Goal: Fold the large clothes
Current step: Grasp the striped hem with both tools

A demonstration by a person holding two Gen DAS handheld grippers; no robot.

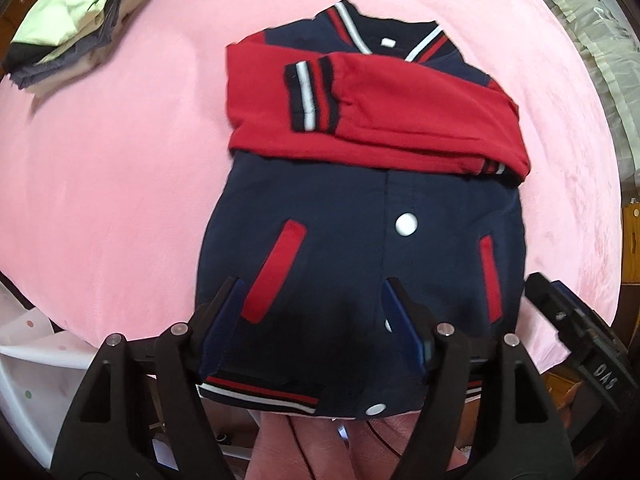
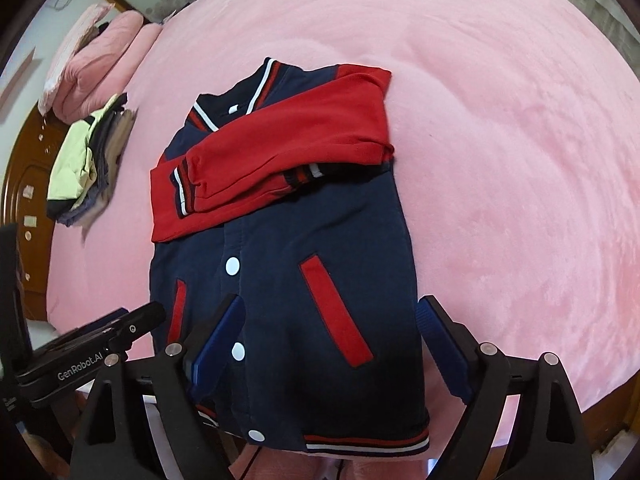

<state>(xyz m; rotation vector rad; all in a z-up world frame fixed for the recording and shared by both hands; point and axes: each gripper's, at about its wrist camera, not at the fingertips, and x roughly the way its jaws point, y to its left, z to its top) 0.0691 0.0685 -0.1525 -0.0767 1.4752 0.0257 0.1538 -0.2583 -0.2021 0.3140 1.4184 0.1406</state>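
Big soft pink blanket (image 1: 120,184) covering the whole bed, smooth and fuzzy.

Navy blue baseball jacket with red sleeves (image 1: 340,224) lying flat on the pink blanket near the bed's front edge, front side up, collar toward the far side. Both red sleeves (image 1: 380,120) folded across the chest, one on top of the other, striped cuffs showing. Striped hem (image 1: 256,392) hanging at the front edge of the bed, just over it. Two red pocket strips (image 2: 336,312) lower down on the front, one on each side. White round snap buttons (image 1: 405,225) in a line down the middle.

Small pile of folded clothes, pale green on top (image 1: 68,20), sitting well apart from the jacket at the far left corner of the bed. Pink pillows (image 2: 100,64) beyond that pile, by the brown wooden headboard.

Left black gripper with blue pads (image 1: 312,320) hanging above the jacket's bottom part, jaws apart, nothing pinched between them. Right black gripper with blue pads (image 2: 332,344) also above the jacket's lower right side, jaws spread very wide, holding nothing. Maybe brushing the cloth with one pad, hard to tell from this close.
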